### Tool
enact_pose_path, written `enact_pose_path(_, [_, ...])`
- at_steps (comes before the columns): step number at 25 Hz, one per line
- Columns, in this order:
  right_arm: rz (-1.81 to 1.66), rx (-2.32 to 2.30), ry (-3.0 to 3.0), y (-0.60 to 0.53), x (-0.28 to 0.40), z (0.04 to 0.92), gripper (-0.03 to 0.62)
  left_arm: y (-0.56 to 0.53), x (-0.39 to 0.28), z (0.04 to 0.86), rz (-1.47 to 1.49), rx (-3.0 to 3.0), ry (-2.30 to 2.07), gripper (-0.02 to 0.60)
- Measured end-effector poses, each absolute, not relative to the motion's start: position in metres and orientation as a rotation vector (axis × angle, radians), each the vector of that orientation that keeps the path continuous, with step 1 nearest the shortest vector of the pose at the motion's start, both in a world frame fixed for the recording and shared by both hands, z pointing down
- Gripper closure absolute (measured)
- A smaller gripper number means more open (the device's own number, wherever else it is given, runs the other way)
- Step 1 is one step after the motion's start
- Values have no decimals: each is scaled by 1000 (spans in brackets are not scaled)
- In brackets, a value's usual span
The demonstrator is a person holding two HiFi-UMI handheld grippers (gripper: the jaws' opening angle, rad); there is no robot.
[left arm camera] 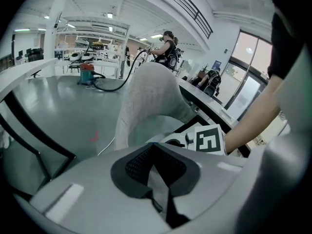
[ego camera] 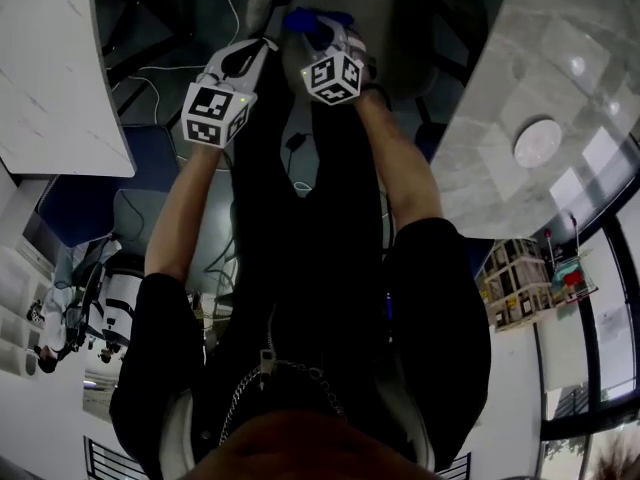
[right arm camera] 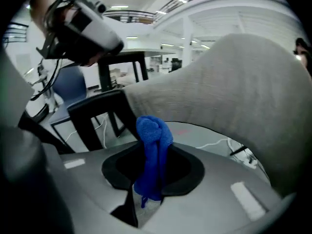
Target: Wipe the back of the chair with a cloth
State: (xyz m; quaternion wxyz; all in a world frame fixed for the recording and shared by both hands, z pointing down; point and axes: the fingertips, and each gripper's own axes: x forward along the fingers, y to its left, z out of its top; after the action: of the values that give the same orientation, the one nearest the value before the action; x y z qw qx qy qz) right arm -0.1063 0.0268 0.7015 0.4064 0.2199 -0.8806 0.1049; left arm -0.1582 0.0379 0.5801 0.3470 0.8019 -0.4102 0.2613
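Cloth (right arm camera: 152,150) is clamped in the fingers of the right gripper (right arm camera: 149,179), near the chair (right arm camera: 234,96) back. The left gripper (left arm camera: 158,174) has its fingers together, empty. Wiping seems not yet under way, so the whole back is likely left.

The cloth (right arm camera: 152,143) is blue plush terry pile, matt. The chair back (right arm camera: 234,96) is pale grey woven upholstery with a fine, rough weave, also matt. The right gripper (right arm camera: 148,191) and left gripper (left arm camera: 163,194) have smooth grey plastic shells of dull sheen, with a dark, finely textured matt lining round the jaws. The tabletop (ego camera: 520,78) is marble-patterned and polished, reflecting lamps. The floor (left arm camera: 63,106) is smooth, grey-green and glossy.
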Motion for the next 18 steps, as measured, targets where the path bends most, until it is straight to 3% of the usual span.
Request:
enact_pose_path(8, [-3,31,-2254,56,-151,715,494,54,-175,582,637,1986,-1200,571])
enact_pose_path(18, [-84,-78,-2234,27,-164,718,494,63,-182,581,619,1962,-1338,571])
